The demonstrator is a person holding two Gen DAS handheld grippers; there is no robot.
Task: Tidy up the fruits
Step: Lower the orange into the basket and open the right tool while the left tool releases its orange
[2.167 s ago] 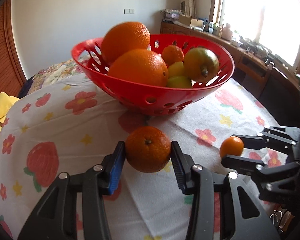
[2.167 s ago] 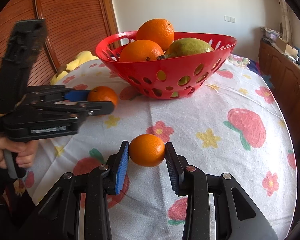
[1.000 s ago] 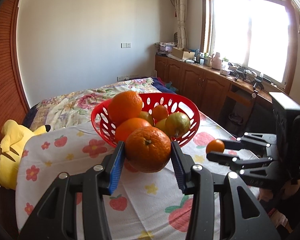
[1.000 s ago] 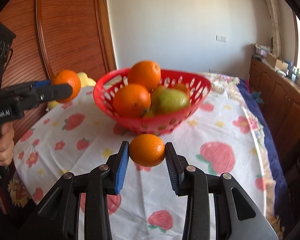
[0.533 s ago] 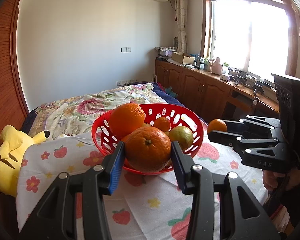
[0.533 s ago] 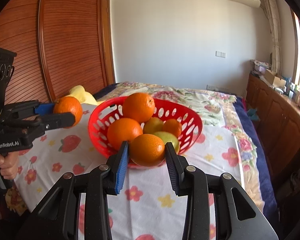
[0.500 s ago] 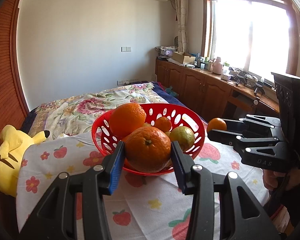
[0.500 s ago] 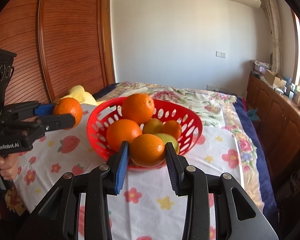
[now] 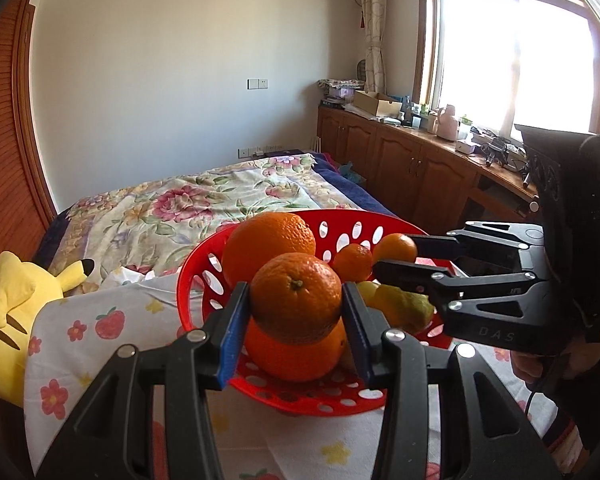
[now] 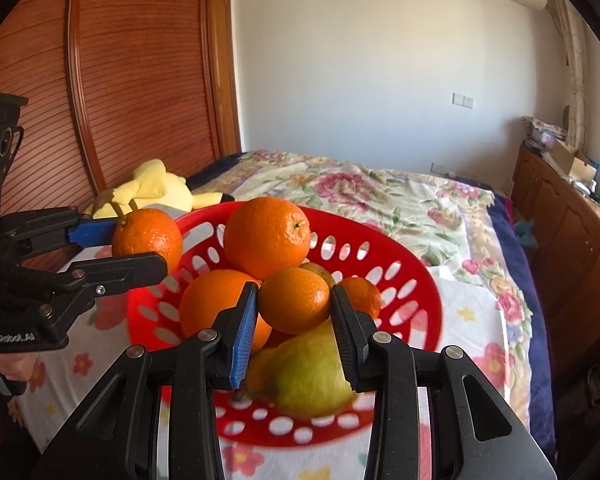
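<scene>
My left jaws [image 9: 296, 312] grip orange [image 9: 296, 298], right jaws [image 10: 294, 314] grip mandarin [image 10: 294, 300]; both above red basket [image 10: 416, 280] rim, basket crowded.

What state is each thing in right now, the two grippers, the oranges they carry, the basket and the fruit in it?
Left gripper: shut on an orange, near the basket.
Left orange: held off the table.
Right gripper: shut on a smaller orange, over the basket.
Right orange: held in the air.
Red basket: upright on the table, holding fruit.
Top orange: resting on the pile.
Pear: lying in the basket.
</scene>
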